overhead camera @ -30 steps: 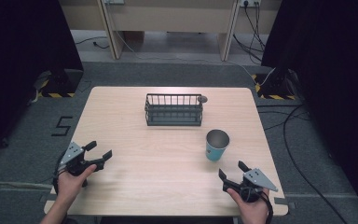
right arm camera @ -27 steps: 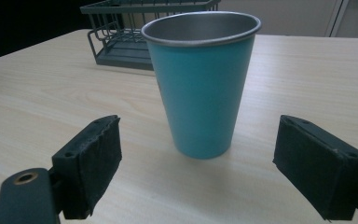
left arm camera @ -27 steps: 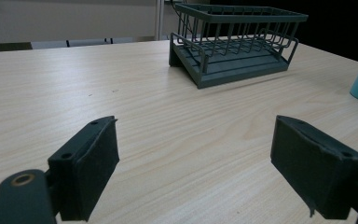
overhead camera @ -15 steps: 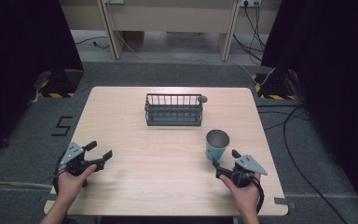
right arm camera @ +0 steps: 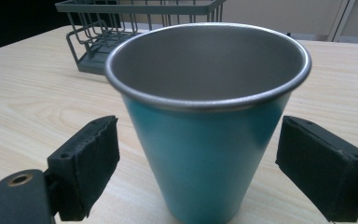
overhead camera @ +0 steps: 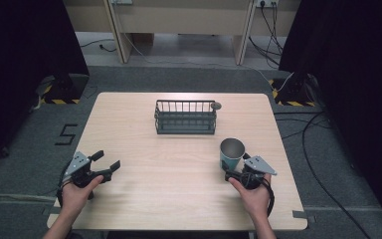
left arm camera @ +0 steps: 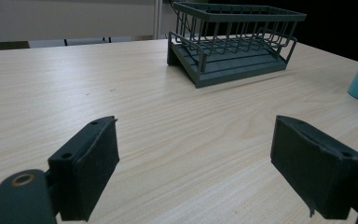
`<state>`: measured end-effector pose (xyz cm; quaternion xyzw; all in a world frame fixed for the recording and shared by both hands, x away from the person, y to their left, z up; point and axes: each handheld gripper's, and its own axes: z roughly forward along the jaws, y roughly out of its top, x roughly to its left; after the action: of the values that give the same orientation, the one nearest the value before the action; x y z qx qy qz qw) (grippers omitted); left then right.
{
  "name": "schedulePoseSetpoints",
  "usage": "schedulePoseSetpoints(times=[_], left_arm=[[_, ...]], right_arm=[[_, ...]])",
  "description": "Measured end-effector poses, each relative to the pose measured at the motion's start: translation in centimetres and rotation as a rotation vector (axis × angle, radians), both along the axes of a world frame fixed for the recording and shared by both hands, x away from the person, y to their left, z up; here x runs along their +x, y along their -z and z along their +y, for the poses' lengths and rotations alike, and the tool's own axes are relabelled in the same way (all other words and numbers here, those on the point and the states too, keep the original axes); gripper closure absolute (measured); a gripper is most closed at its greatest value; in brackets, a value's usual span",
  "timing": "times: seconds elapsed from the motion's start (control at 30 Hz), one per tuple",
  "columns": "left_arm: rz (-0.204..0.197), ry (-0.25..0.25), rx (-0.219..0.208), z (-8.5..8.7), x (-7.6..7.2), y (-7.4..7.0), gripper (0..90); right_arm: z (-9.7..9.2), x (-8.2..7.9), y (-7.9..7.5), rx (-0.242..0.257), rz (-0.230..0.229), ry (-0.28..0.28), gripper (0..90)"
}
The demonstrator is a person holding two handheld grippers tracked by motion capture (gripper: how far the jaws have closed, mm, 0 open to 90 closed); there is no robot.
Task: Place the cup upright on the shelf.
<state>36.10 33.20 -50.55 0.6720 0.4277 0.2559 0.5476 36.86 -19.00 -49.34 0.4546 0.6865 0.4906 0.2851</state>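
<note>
Pale wood table (overhead camera: 179, 164) under a dim room with dark curtains at both sides; in the lower right of the high view the right gripper (overhead camera: 235, 172) sits with its jaws spread wide on either side of a teal cup (overhead camera: 231, 154), neither pad yet touching the wall as far as the right gripper view shows; the cup (right arm camera: 205, 135) stands upright, steel-lined and empty, filling the middle of that view between the two black pads. The step in hand looks like the approach for a grasp; the next move calls for closing squarely on the tapered wall, low enough that the cup does not squirt upward or tip. In the lower left of the high view the left gripper (overhead camera: 104, 164) rests on the table, jaws parted around nothing, well apart from the cup. Beyond, at the centre of the frame, a dark wire rack (overhead camera: 185, 117) stands empty, a likely destination; a small grey knob (overhead camera: 216, 105) sits at its upper right corner; bare tabletop lies between cup and rack, so nothing appears to block the way.
</note>
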Motion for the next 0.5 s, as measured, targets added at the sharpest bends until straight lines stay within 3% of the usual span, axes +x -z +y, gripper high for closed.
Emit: schedulePoseSetpoints(times=[0.5], left_arm=[[0.001,0.001,-0.001,0.0,0.0,0.0,14.4]], right_arm=[[0.6,1.7,0.4,0.002,0.0,0.005,14.4]])
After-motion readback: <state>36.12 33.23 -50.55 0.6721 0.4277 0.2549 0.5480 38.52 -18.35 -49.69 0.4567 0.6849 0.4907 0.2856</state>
